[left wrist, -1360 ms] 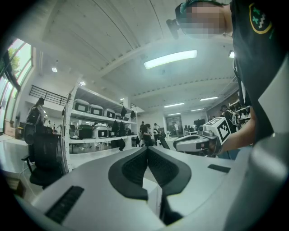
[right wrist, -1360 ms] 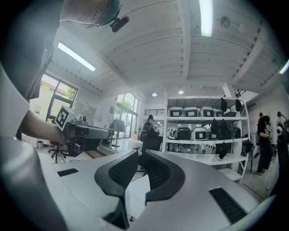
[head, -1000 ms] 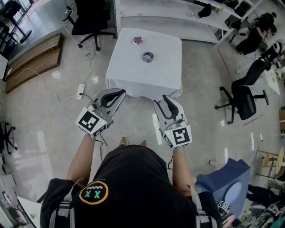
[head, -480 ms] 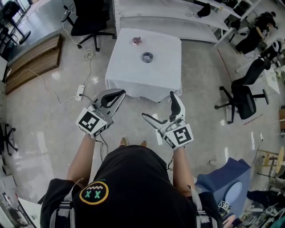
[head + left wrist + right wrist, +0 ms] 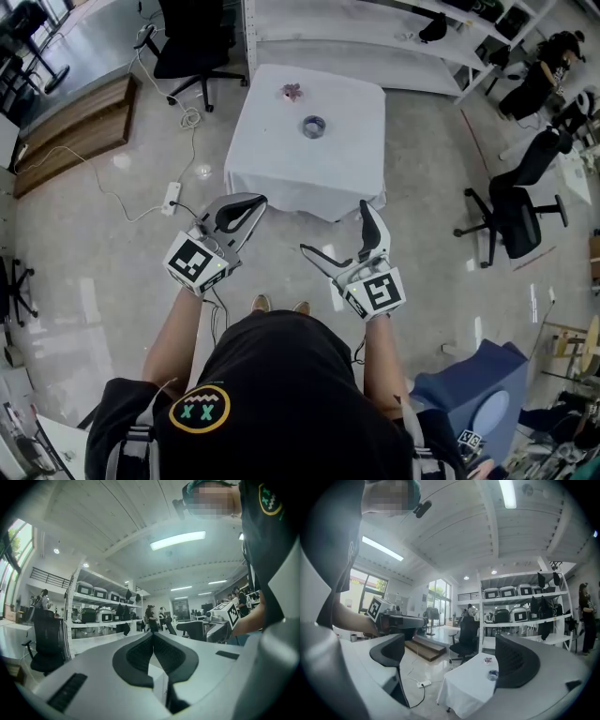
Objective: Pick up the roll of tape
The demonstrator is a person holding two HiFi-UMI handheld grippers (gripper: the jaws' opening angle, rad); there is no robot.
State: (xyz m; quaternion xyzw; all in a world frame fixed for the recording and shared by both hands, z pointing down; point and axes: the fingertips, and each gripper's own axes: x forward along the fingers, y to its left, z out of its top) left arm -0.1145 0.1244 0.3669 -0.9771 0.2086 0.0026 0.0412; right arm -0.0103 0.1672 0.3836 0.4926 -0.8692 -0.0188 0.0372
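**Right jaws go wide, tape lies well ahead**

The right gripper (image 5: 336, 228) has just been opening and now stands fully spread with nothing between its jaws, which looks like readiness for the grab. The left gripper (image 5: 255, 202) is closed and empty. One tape roll (image 5: 313, 126) lies about mid-table (image 5: 272, 155), well apart from both. One pink item (image 5: 292, 91) sits near the far edge. Two grippers, one table.

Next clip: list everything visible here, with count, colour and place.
table: one, white cloth, ahead of the person
roll of tape: one, bluish-grey, middle of the table
small object: one, pinkish, table's far side; kind unclear
office chairs: at least two, black, far left and right of the table
power strip: one, white, floor left of the table
left gripper: one, white, fingers together, empty
right gripper: one, white, fingers just opened wide, nothing between
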